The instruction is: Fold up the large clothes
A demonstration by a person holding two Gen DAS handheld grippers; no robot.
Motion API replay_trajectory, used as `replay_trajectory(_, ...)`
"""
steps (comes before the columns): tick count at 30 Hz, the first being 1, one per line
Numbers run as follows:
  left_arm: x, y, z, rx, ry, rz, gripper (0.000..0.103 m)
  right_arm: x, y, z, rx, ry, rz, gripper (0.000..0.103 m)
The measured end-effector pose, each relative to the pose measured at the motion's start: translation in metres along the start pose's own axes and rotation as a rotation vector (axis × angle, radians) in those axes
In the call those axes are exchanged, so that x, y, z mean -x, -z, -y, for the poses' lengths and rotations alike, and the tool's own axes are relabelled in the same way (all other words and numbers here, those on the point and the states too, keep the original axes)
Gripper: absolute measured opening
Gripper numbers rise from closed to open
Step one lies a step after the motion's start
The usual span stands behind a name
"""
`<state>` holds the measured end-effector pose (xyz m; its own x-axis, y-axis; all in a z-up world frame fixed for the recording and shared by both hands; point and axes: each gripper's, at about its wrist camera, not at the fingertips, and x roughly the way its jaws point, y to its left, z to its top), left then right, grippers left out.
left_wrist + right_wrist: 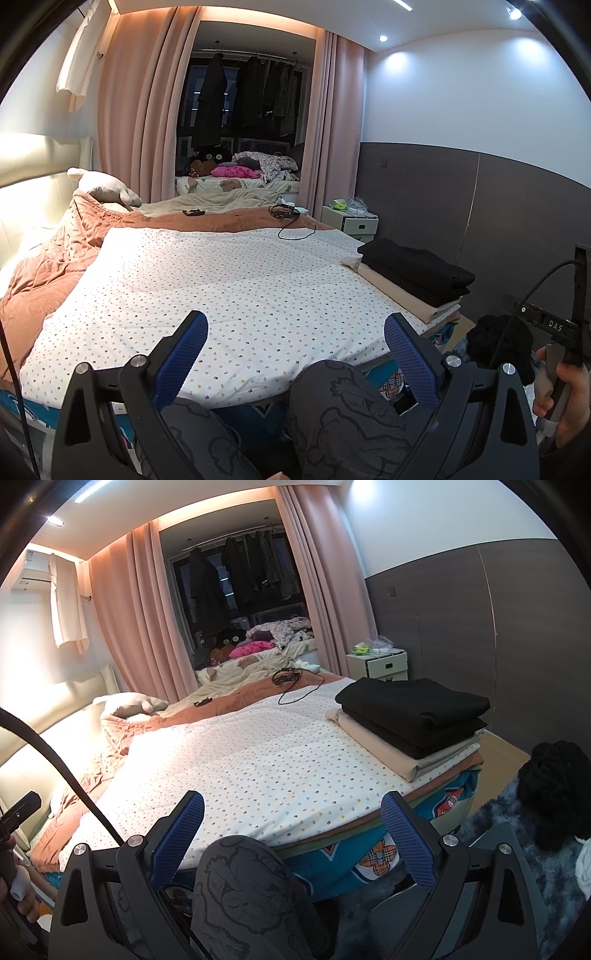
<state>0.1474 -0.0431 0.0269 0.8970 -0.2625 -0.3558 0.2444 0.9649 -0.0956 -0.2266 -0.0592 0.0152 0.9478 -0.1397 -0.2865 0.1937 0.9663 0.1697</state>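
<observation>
Bedroom with pink curtains [147, 110]; a white dotted bedsheet [221, 288] fills the frame centre. We hold the left gripper [295, 339] and the right gripper [291, 816] at lower centre of their views, blue-padded jaws spread wide, nothing between them. Folded large clothes, black garments [413, 709] stacked on a beige one [384, 749], lie at the sheet's right edge. A black fuzzy garment [554, 794] sits at far right, off the bed.
</observation>
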Motion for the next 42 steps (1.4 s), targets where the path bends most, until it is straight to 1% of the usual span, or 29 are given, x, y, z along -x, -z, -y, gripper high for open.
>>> replay_trajectory(20,0.002,0.003,0.000,0.015,0.008,0.005,0.099,0.003,0.002,0.001,0.002,-0.009,0.004,0.096)
replay_trajectory(27,0.004,0.004,-0.004,0.018,-0.024,0.009,0.099,0.000,0.002,0.008,-0.020,-0.018,0.002,0.096)
replay_trajectory(31,0.007,0.006,-0.010,0.040,-0.028,0.017,0.099,-0.002,0.004,0.007,-0.025,-0.021,-0.010,0.096)
replay_trajectory(42,0.010,0.010,-0.011,0.045,-0.012,0.024,0.099,0.000,0.004,0.002,-0.017,-0.018,-0.013,0.096)
